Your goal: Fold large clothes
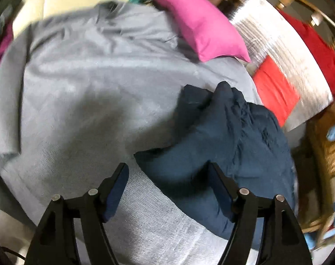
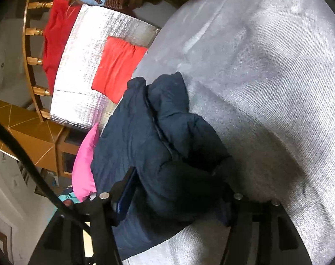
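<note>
The left tongs (image 1: 167,190) hang released while the right tongs (image 2: 178,201) straddle the soft, limp navy garment (image 2: 158,145), apparently unclenched; it looks best pinched at a hem atop the grey sweater (image 1: 83,84).

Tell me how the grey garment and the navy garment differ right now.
The grey garment is pale and spread wide and mostly flat; the navy garment is dark, smaller in view, and bunched into folds. The navy one lies partly on top of the grey one. Both are soft fabric on the same surface.
</note>
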`<state>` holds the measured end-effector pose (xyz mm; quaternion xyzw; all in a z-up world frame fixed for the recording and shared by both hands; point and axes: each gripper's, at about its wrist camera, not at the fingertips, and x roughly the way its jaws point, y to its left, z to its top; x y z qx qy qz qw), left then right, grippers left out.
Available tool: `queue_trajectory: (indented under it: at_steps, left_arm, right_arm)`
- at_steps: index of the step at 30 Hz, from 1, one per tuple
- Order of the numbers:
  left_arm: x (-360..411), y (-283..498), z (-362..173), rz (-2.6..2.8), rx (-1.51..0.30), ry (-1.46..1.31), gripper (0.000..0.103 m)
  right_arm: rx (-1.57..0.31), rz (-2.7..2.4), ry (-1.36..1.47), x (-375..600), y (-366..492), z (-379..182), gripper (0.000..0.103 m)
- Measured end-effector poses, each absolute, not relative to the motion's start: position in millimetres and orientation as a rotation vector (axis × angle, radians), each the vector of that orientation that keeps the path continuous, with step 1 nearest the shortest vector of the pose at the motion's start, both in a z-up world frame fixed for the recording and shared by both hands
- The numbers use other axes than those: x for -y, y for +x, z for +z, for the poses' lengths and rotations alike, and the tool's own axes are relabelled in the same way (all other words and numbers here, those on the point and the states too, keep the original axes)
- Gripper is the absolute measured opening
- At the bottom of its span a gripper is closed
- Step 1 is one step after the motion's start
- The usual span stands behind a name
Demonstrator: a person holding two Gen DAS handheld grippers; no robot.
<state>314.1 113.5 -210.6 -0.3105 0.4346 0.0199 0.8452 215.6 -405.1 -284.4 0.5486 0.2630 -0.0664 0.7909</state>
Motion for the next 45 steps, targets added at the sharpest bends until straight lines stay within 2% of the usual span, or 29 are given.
queue_trajectory:
  at_steps: [5,8,9,11,14,17,20,24,26,27,30,34,37,41,43,45]
  left_arm:
    - [-112.5,319.3,-227.9,-0.053,-0.957,-0.775,0.074]
    - [-113.5,326.4,-231.6,-0.058,-0.938,-0.841,0.061]
    - [-112.6,328.5,-231.0,-0.057,-0.933,-0.849,0.055]
    - [-110.0,329.3,-226.2,-0.058,-0.907,-0.833,0.046]
    - [-99.0,326.6,-208.4,-0.056,-0.838,-0.723,0.041]
    - [-88.1,330.3,-208.8,-0.017,-0.867,-0.616,0.042]
    - [-88.3,330.8,-217.8,0.021,-0.92,-0.59,0.051]
    - [-84.4,321.2,-205.3,0.064,-0.908,-0.483,0.06]
    - [-85.5,309.7,-193.8,0.1,-0.872,-0.426,0.061]
    - [-87.4,301.5,-185.4,0.118,-0.829,-0.402,0.062]
    - [-90.1,283.9,-160.2,0.173,-0.679,-0.319,0.072]
    - [-73.2,281.6,-144.8,0.116,-0.584,-0.212,0.073]
    - [-59.2,295.2,-155.7,0.046,-0.665,-0.188,0.073]
    - [-51.8,314.7,-181.2,0.042,-0.82,-0.184,0.073]
    - [-47.2,316.2,-190.8,0.06,-0.875,-0.143,0.073]
    - [-39.6,319.8,-197.5,0.061,-0.898,-0.089,0.074]
  right_arm:
    - [-0.565,-0.135,1.176,398.1,222.6,-285.0,0.065]
    - [-0.557,-0.123,1.142,392.0,230.3,-282.0,0.062]
    - [-0.553,-0.126,1.127,391.8,232.9,-279.1,0.056]
    - [-0.532,-0.132,1.084,390.1,231.7,-271.9,0.051]
    - [-0.508,-0.147,0.972,381.7,230.6,-254.4,0.05]
    - [-0.559,-0.194,0.871,371.4,238.4,-252.9,0.05]
    - [-0.606,-0.193,0.968,379.2,238.4,-269.8,0.053]
    - [-0.618,-0.209,0.944,380.6,230.3,-258.1,0.06]
    - [-0.62,-0.269,0.898,381.4,219.1,-247.3,0.068]
    - [-0.608,-0.303,0.88,384.2,212.7,-242.1,0.068]
    - [-0.494,-0.396,0.855,399.3,186.3,-218.5,0.069]
    - [-0.365,-0.336,0.769,399.2,172.5,-186.7,0.07]
    - [-0.379,-0.212,0.77,390.5,181.8,-186.9,0.067]
    - [-0.557,-0.106,0.827,381.8,214.5,-216.2,0.064]
    - [-0.634,-0.128,0.861,383.5,224.3,-237.5,0.056]
    - [-0.675,-0.142,0.875,385.7,229.0,-247.1,0.056]
